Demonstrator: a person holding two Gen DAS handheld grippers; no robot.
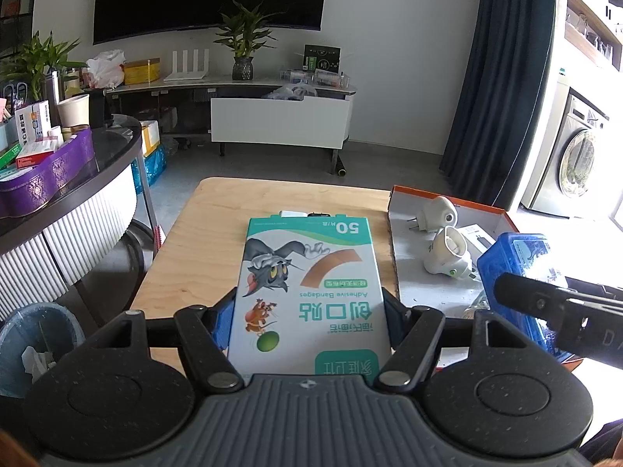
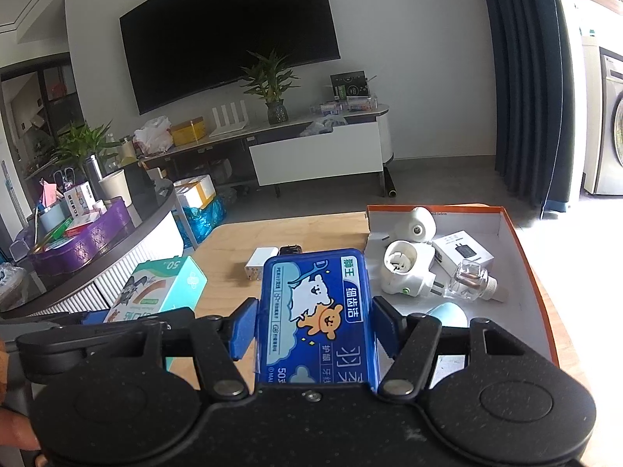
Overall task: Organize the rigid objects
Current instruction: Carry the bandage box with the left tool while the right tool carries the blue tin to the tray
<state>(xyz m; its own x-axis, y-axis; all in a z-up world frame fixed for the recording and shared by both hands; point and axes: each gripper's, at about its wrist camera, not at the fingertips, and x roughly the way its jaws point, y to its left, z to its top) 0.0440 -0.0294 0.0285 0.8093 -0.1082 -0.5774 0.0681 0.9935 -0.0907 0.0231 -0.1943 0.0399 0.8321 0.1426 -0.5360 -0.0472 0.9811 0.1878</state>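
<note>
Bandage box (image 1: 307, 292) is clamped in the left gripper (image 1: 309, 311). Blue floss box (image 2: 315, 311) is gripped by the right gripper (image 2: 313, 325), near the orange-rimmed tray (image 2: 529, 257).

Your bandage box (image 1: 311, 292): near end hidden behind the left gripper's body; it also covers most of the white charger (image 1: 293, 214) and a dark item (image 1: 321, 215) beyond it, type unreadable.
Your floss box (image 2: 317, 311): lower print cut off by the right gripper's body; in the left view, partly covered by the right gripper.
Pale blue object (image 2: 447, 313) in the tray (image 2: 506, 220): only a rounded top shows, identity unclear.
Print on the small white box (image 2: 463, 251): too small to read.
Your thumb (image 2: 15, 428): cut by the left edge.
Washer (image 1: 576, 155): washed out by glare.
Bin (image 1: 39, 334): partly behind the left gripper.
</note>
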